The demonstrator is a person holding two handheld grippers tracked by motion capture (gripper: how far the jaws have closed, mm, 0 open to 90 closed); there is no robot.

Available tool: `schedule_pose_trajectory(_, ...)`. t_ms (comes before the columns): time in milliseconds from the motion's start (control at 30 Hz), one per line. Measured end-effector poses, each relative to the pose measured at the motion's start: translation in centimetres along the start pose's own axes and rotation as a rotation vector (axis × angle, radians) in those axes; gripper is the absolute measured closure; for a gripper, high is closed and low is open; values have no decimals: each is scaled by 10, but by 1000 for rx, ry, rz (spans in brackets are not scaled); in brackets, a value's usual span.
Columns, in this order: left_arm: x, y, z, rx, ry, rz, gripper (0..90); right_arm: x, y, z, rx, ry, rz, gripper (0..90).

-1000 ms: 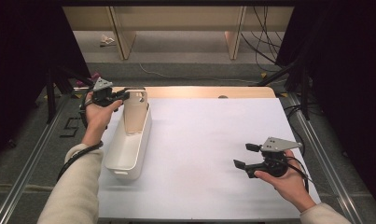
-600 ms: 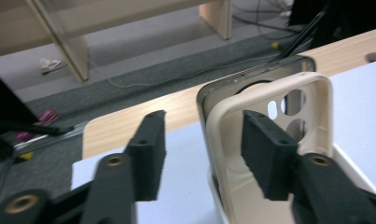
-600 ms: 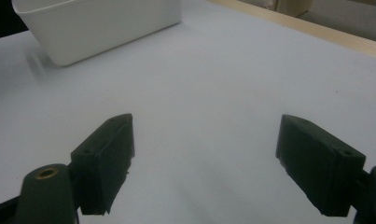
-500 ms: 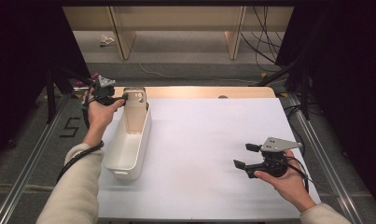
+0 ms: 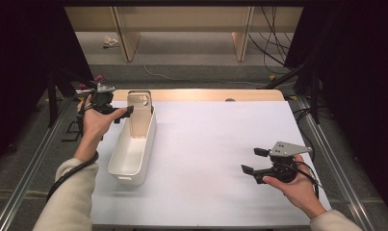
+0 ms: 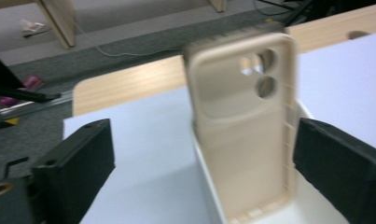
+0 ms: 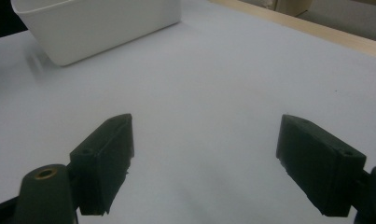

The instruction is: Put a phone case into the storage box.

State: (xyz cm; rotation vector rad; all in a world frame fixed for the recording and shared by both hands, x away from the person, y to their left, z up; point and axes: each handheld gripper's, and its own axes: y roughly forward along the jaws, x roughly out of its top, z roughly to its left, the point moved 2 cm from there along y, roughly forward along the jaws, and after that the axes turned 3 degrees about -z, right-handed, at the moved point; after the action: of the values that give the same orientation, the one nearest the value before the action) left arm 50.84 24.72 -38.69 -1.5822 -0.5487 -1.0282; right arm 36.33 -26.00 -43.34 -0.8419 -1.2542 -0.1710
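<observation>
High view, present moment: the left gripper [image 5: 126,111] is held at the far-left corner of the white table [image 5: 215,144], just beside the far end of the white bin [image 5: 129,161]. Compared with the frames one second and half a second earlier, this gripper has drawn back leftward, away from the beige phone case [image 5: 139,115], which remains standing upright inside the bin, leaning against its far end wall. The case has not shifted between frames.

Left gripper view: both black jaws stand wide apart and hold nothing; the phone case [image 6: 244,126], camera cut-outs uppermost, rises between them but farther off, its lower edge resting in the bin [image 6: 209,186]. The slight blur suggests the hand is in motion.

Right gripper view and high view: the right gripper [image 5: 252,161] rests low over the near-right part of the table, well apart from the bin, in the same place as in both earlier frames. Its jaws are likewise spread wide and empty, with bare table surface between them and the bin [image 7: 97,28] beyond.

Interpretation: the release of the case into the bin appears complete, and the placing step is probably finished; the withdrawal reads as a retreat after depositing.
</observation>
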Motion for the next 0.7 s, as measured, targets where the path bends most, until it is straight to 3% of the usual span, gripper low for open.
schedule_pose_trajectory(200,-29,-41,-20,-76,-14,-79,0,0,-1,-1,-4,3,-6,196)
schedule_pose_trajectory(300,-50,-61,-34,-132,-12,-88,0,1,-2,-1,-3,5,-10,195)
schedule_pose_trajectory(533,-89,-106,-74,-223,2,-204,0,2,-3,1,7,-4,-25,194)
schedule_pose_trajectory(600,-99,-113,-87,-236,56,-207,0,2,-3,1,11,-4,-26,193)
schedule_pose_trajectory(700,-103,-118,-97,-248,86,-232,0,2,-1,0,13,-3,-22,193)
